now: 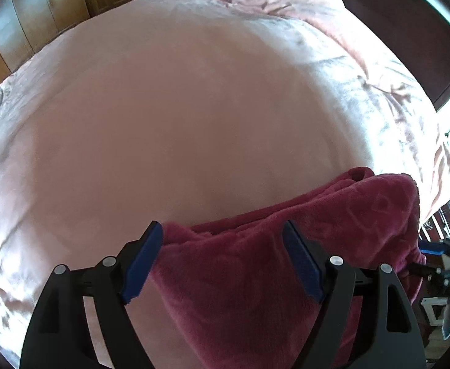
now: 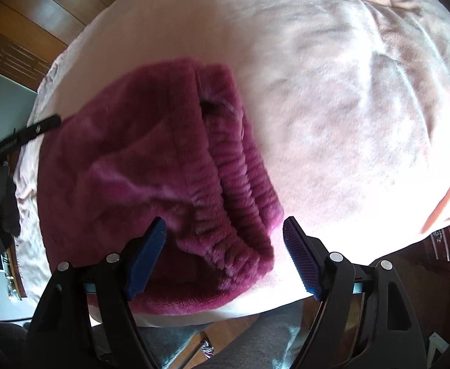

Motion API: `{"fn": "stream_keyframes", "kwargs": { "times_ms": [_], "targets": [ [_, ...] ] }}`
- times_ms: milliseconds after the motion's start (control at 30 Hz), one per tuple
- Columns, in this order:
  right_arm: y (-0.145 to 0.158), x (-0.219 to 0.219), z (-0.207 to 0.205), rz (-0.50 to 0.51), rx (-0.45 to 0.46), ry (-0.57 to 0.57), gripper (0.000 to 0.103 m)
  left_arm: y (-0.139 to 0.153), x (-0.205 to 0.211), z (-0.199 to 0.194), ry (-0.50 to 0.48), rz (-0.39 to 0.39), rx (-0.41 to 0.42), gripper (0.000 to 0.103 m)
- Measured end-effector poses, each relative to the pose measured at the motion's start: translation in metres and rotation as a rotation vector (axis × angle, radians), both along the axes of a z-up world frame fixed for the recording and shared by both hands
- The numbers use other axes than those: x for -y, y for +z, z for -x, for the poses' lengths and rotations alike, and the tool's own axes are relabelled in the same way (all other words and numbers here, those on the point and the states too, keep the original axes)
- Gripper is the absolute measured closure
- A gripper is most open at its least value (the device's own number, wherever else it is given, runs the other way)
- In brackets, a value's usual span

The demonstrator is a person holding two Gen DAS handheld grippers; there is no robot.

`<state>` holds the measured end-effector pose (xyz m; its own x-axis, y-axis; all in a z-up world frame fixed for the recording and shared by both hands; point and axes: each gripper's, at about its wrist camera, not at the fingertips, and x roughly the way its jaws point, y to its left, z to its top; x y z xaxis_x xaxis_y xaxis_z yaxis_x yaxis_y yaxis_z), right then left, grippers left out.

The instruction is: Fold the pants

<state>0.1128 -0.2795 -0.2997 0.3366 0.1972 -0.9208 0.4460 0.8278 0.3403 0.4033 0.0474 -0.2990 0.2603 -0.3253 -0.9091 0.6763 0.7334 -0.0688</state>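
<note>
Both grippers hung spread over the pants (image 2: pixel 151 166), a plum fleece bundle at the near edge of the bed (image 1: pixel 194 98). Left gripper (image 1: pixel 225 258) straddled one end, pinching nothing; right gripper (image 2: pixel 225 255) straddled the waistband (image 2: pixel 243 178), pads clear. Best practice: smooth the folded stack and square its edges before leaving.

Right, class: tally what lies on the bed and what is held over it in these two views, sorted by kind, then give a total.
Fuzzy magenta fleece pants, folded over on the pink velvety bedspread: 1
Black two-finger grippers with blue pads, both open: 2 (left gripper, right gripper)
Total: 3
</note>
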Motion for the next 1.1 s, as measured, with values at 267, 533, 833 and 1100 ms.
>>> {"fn": "stream_keyframes", "kwargs": {
  "times_ms": [267, 533, 833, 1100],
  "targets": [
    [0.001, 0.016, -0.033, -0.062, 0.028, 0.039, 0.008, 0.021, -0.016, 0.021, 0.007, -0.021, 0.047, 0.023],
    [-0.020, 0.017, -0.061, -0.083, 0.000, 0.106, 0.004, 0.024, -0.031, 0.030, 0.041, -0.027, 0.028, 0.019],
    [-0.053, 0.018, -0.090, -0.163, -0.026, 0.112, 0.003, 0.011, -0.049, 0.030, 0.095, -0.041, -0.025, 0.018],
    [-0.071, 0.025, -0.095, -0.275, -0.010, 0.080, 0.003, -0.011, -0.076, 0.021, 0.207, 0.089, -0.247, 0.018]
  ]
}}
